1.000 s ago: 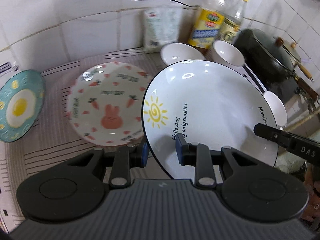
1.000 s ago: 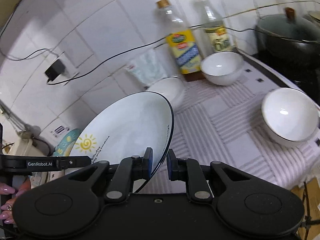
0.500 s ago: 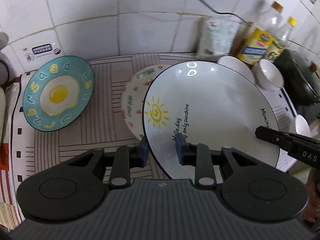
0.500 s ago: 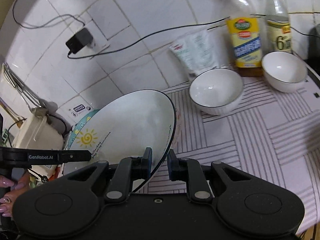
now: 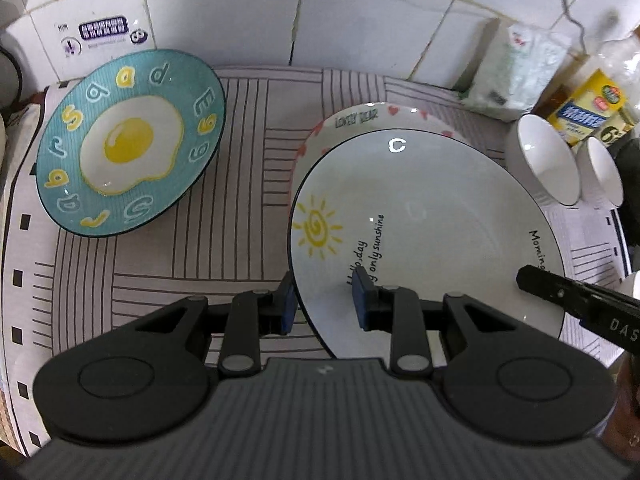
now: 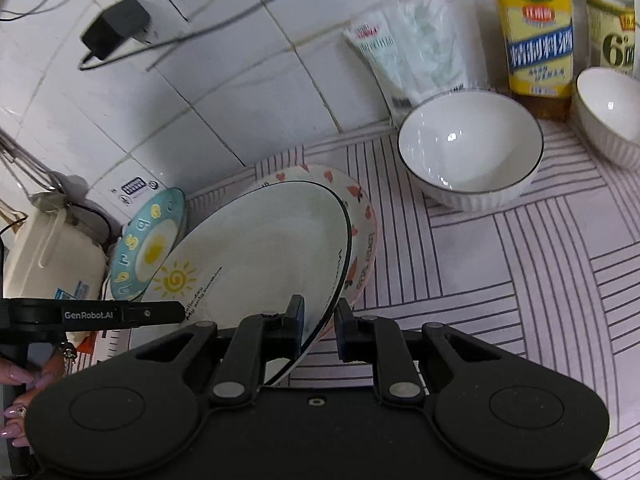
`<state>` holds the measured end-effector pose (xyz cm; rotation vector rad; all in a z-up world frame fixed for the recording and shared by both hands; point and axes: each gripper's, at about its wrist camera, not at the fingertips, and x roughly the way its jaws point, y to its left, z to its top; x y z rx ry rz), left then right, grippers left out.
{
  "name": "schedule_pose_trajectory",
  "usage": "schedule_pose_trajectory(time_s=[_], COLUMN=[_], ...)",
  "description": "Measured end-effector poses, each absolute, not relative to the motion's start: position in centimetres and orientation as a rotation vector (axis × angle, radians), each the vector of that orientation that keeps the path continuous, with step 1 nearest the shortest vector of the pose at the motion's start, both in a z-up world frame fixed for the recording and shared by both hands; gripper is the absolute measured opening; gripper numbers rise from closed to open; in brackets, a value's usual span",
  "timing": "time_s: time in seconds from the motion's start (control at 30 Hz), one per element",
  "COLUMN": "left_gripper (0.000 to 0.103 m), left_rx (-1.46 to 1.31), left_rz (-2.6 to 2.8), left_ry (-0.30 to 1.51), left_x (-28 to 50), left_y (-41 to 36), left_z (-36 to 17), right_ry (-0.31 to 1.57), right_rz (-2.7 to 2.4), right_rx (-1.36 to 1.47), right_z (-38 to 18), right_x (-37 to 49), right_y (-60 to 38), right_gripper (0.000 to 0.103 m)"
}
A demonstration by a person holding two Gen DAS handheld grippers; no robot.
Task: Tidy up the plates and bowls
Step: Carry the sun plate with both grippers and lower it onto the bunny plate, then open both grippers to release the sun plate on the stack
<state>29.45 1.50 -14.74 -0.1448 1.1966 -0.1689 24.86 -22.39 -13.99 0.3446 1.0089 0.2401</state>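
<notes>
**Sun plate held by both grippers above the pink-heart plate**

The desk (image 5: 248,248), covered in a striped cloth, carried all the crockery and stood against a white tiled wall (image 5: 224,12).

The sun plate (image 5: 432,232), white with a dark rim, a yellow sun and black lettering, was the largest dish in view. It was tilted and sat over the pink-heart plate (image 5: 360,116), hiding most of it; whether the two touched could not be told. The left gripper (image 5: 322,300) had its fingers clenched on the plate's near-left rim, one blue pad under the rim and one on the inner face. The right gripper (image 6: 320,324) gripped the opposite rim in the same way, its fingers closed across the edge.

The egg plate (image 5: 128,144), teal with yellow letters, lay to the left of the stack, apart from it and close to the wall.

Two white bowls stood to the right: the nearer bowl (image 6: 472,148) near the heart plate, the farther bowl (image 6: 612,112) beside it.

Behind the bowls stood a yellow-labelled bottle (image 6: 534,36), a second bottle (image 6: 612,20) and a pale packet (image 6: 416,48) leaning on the wall. A black plug adapter (image 6: 114,32) hung on the wall.

A hand (image 6: 16,400) held the left gripper's handle.
</notes>
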Motion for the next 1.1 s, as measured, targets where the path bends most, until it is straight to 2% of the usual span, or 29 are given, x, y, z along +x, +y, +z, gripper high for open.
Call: schedule_pose_trajectory(time_s=[0.5,0.77,1.1], left_gripper=[0.027,0.027,0.027], left_rx=[-0.152,-0.15,-0.14], left_rz=[-0.155,-0.139,-0.112], left_ry=[1.239,1.219,1.226], left_x=[31.0,30.8,31.0], left_y=[1.5,1.3,0.8], left_z=[-16.4,-16.5,-16.7], right_ry=[1.006,0.951,0.879], right_rz=[0.142,0.101,0.06], right_rx=[0.122,-0.056,-0.186], right_z=[-14.9,-15.7,-16.6], right_x=[26.0,25.7,26.0], right_y=[-19.4,-17.2,-16.1], right_gripper=[0.02,0.031,0.034])
